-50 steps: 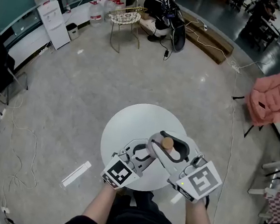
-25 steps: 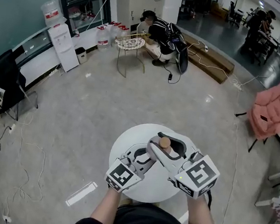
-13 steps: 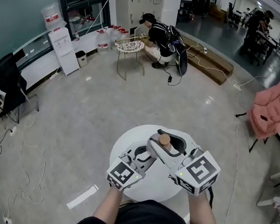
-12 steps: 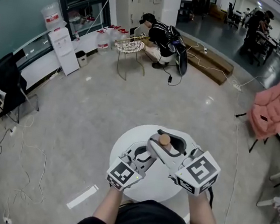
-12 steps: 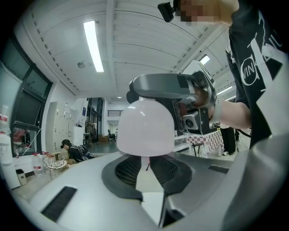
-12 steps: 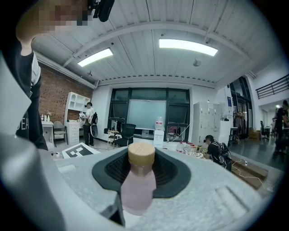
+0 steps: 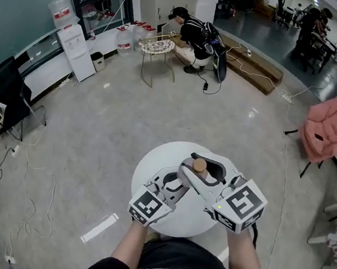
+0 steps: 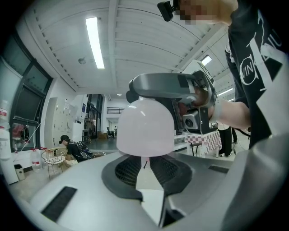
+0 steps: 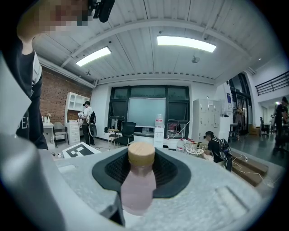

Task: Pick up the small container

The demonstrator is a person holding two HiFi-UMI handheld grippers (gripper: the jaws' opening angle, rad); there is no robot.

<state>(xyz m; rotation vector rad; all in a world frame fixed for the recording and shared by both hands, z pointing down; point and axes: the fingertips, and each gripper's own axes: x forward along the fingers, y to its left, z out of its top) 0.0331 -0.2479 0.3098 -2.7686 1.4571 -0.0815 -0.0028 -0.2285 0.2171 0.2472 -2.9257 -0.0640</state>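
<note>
Right gripper (image 7: 205,172) is clamped on the small container (image 9: 137,182), a pale pink bottle with a cork cap (image 9: 141,152). Pads sit on the body either side and the cap stands proud above them.

Bottle's long axis is upright, cap at 12 in the right gripper view. From above I mostly see the cap.

In the head view it sits over the round white table (image 7: 152,165), toward 1 o'clock of the table's middle. It's at about 10 o'clock from my right marker cube (image 7: 242,205) and 1 o'clock from my left gripper (image 7: 173,186).

Left gripper's jaws are nearly together with a narrow slit between the pads, and I see nothing pinched in it. The bottle's rounded body fills the view just past the tips, dead ahead at 12. I can't tell whether the tips touch it.

Both hands are low and close in front of me. The right reaches in from 4 o'clock and the left from 7, with the jaws roughly level.

The right hand owns the grip and the left is only alongside. The base is hidden by the jaws, so I can't confirm it's off the table. My read: what's left is a straight lift, keeping the axis vertical.
</note>
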